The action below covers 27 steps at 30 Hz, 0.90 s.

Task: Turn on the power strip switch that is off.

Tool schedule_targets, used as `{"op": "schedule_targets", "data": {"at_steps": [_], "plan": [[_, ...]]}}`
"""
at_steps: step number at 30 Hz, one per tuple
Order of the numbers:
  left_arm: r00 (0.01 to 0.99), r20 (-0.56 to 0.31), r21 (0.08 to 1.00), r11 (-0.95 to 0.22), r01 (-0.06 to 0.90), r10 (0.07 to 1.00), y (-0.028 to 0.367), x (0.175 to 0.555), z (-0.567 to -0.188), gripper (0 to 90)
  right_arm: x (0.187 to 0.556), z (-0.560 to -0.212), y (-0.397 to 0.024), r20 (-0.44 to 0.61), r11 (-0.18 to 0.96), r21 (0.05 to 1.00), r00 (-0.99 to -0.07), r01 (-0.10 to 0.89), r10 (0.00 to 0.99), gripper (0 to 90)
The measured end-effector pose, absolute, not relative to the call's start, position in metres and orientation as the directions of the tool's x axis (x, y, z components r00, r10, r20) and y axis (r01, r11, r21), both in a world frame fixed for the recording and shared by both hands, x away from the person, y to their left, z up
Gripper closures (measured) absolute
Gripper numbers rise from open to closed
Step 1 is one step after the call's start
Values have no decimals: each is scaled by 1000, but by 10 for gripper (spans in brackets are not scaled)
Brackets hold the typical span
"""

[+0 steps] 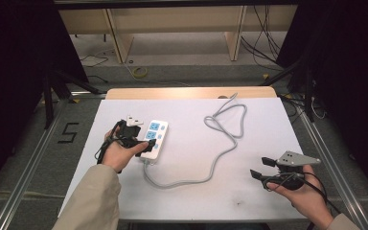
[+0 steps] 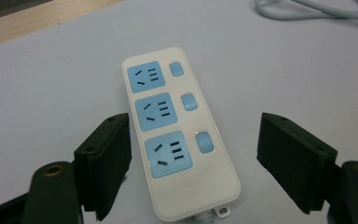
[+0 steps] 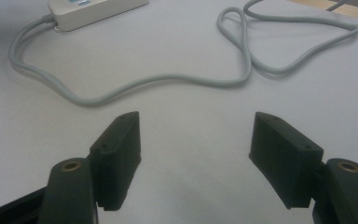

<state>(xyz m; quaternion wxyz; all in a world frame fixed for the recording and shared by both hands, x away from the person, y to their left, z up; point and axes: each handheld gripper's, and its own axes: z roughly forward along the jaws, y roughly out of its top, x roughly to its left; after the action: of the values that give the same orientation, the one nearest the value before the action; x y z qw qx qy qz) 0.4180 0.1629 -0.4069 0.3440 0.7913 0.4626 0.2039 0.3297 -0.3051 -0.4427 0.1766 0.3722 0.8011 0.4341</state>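
Observation:
A white power strip with three blue sockets and three blue switches lies on the white sheet, left of centre. My left gripper is open, its jaws standing on either side of the strip's near, cable end without touching it. In the left gripper view the power strip runs away between the jaws of the left gripper. Its grey cable snakes right across the sheet and loops off the far edge. My right gripper hovers open at the near right, with bare sheet between the jaws of the right gripper.
The white sheet covers a wooden table whose far edge shows. In the right gripper view the cable curves ahead, and the power strip sits at the top left. Metal rails flank the table.

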Motion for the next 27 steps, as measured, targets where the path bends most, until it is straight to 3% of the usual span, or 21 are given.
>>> {"op": "schedule_targets", "data": {"at_steps": [5, 27], "plan": [[526, 7, 730, -364, 578, 850, 167, 404, -409, 233, 330, -443, -306, 41, 348, 824, -659, 447, 751, 339], [517, 14, 788, -327, 521, 856, 188, 355, -432, 231, 330, -443, -306, 42, 345, 825, -658, 447, 752, 339]]}}
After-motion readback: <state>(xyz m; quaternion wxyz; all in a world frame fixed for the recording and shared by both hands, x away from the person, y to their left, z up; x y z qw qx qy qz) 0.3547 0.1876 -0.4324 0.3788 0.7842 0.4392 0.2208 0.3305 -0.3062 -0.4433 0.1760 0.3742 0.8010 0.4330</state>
